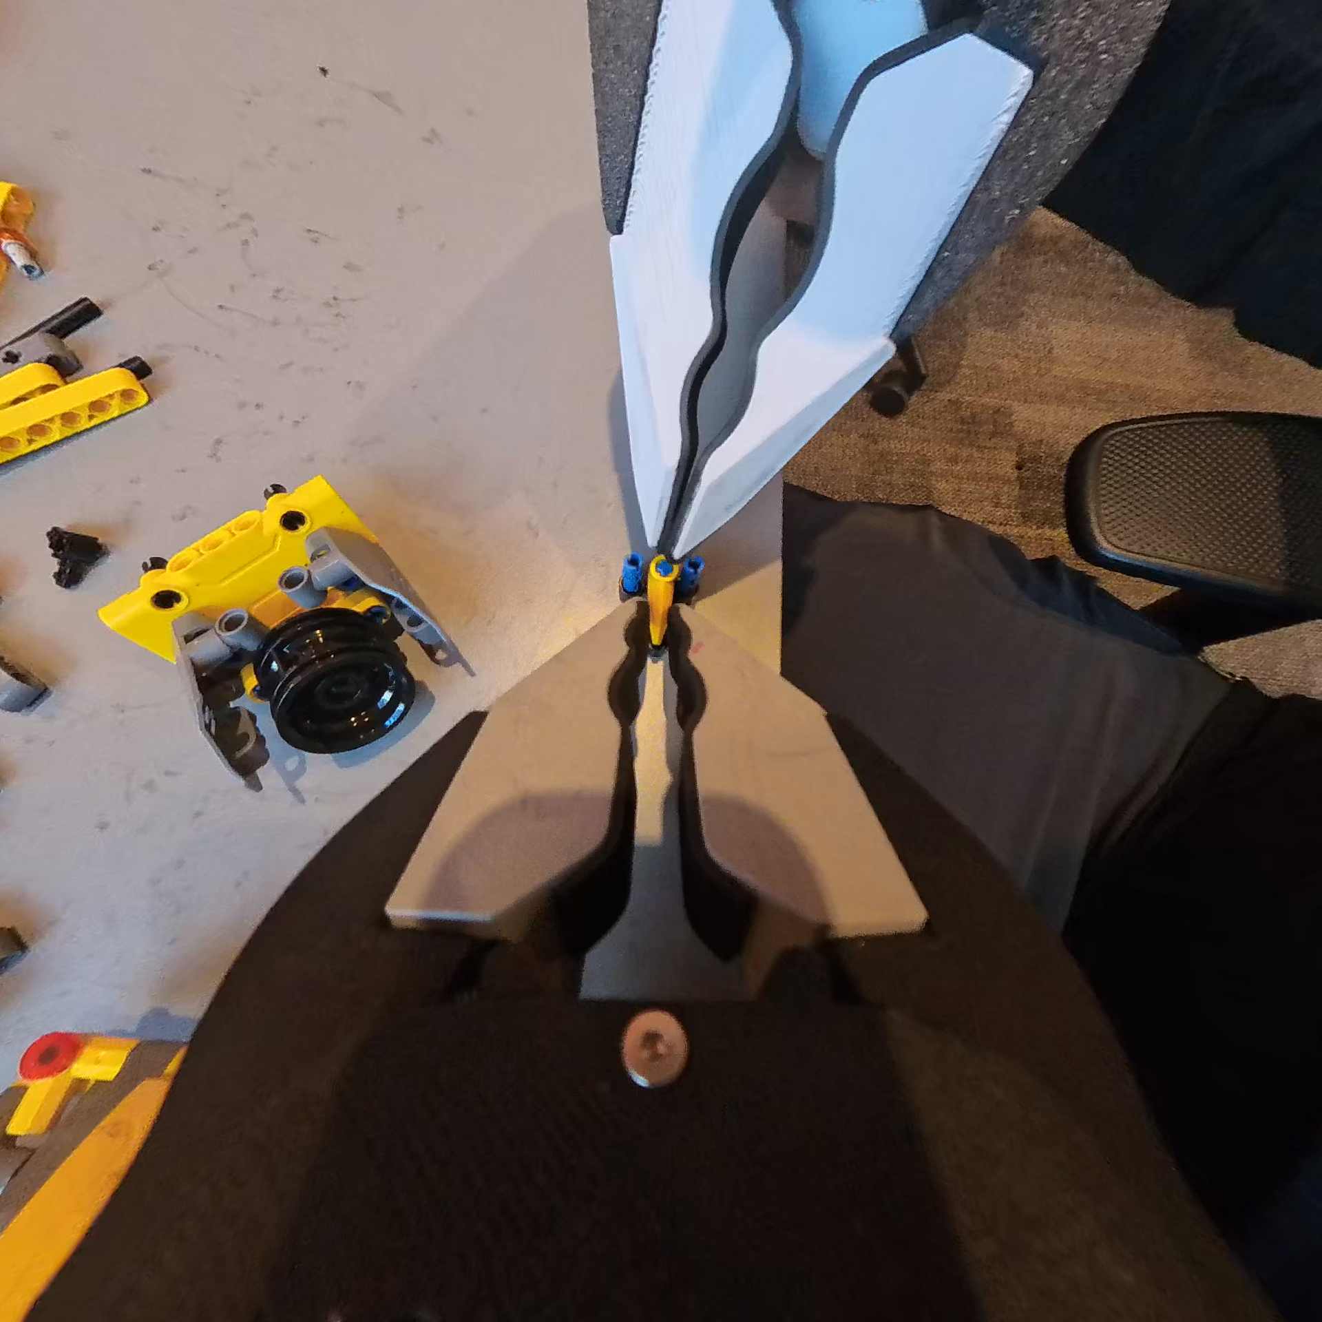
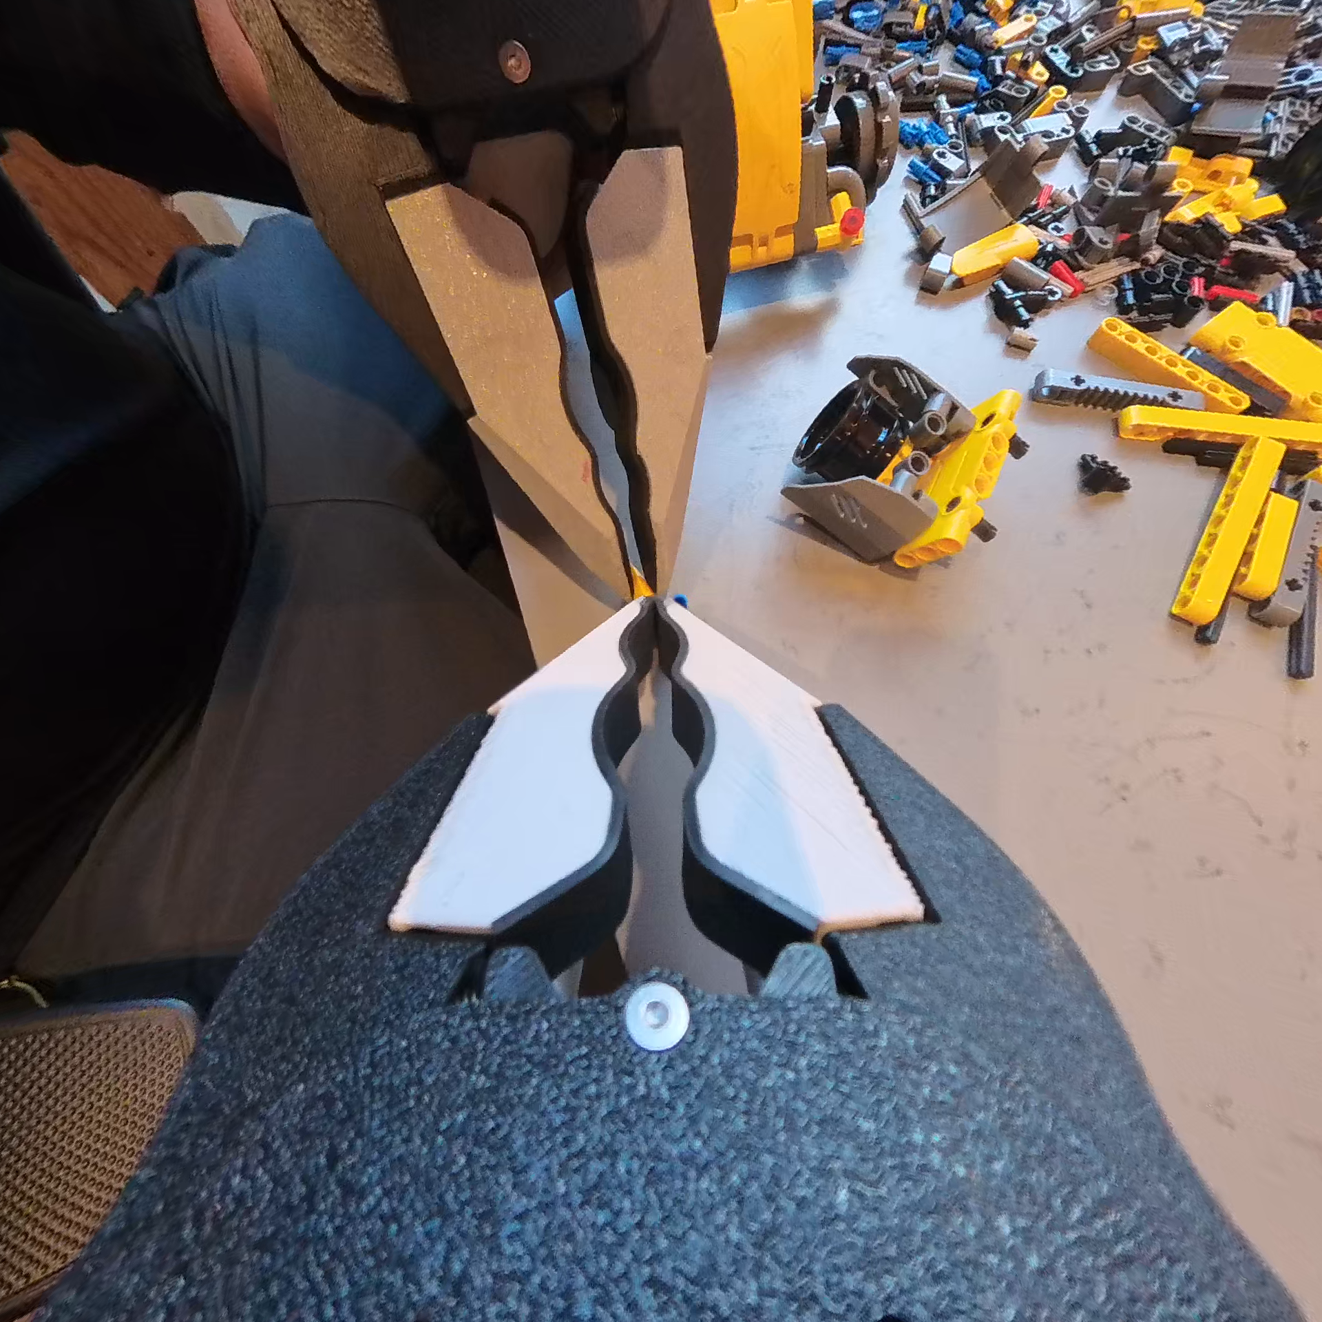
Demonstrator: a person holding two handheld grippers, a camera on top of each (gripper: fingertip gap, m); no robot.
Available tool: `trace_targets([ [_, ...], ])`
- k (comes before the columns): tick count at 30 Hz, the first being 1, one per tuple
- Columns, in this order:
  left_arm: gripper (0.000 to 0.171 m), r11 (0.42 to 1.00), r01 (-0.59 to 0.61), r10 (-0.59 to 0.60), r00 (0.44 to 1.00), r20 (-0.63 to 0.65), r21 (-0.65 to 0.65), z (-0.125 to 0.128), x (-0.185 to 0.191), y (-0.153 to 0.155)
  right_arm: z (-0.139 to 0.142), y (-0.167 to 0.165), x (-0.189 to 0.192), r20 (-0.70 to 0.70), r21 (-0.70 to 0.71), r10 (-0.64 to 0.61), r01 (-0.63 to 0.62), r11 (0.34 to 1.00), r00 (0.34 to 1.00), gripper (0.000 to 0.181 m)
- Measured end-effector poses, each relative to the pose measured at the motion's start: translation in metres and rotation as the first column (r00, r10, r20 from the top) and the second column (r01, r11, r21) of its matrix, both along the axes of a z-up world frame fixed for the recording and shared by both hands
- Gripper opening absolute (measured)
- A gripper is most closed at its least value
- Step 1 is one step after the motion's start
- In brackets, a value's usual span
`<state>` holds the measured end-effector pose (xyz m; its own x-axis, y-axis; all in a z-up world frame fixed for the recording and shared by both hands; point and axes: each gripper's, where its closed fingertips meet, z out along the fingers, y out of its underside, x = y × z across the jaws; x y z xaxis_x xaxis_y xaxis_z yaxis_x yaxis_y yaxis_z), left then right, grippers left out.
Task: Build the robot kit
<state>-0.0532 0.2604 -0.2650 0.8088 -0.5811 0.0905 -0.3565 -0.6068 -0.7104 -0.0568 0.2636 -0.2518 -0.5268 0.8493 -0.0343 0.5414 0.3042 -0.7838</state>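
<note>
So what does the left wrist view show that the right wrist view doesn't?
Only the left: the blue pins on the small yellow piece pinched between both tips, and an office chair. Only the right: the big pile of loose building parts. Both: the left hand-held gripper, the right hand-held gripper, the yellow-grey wheel assembly and the table.

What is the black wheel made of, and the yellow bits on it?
Black wheel: looks like hard, glossy plastic; light glints off its ribbed rim. Yellow bits: likely smooth moulded plastic, with neat round holes. No rubber tyre visible.
</note>
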Motion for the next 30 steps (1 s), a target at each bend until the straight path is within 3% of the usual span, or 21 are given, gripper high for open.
trace_targets([
  [30,0.003,0.999,-0.025,0.026,0.999,0.027,-0.032,0.0015,-0.0064,0.0053,-0.003,0.0024,-0.007,0.062,-0.014,-0.016,0.017,1.0,0.998,0.0],
])
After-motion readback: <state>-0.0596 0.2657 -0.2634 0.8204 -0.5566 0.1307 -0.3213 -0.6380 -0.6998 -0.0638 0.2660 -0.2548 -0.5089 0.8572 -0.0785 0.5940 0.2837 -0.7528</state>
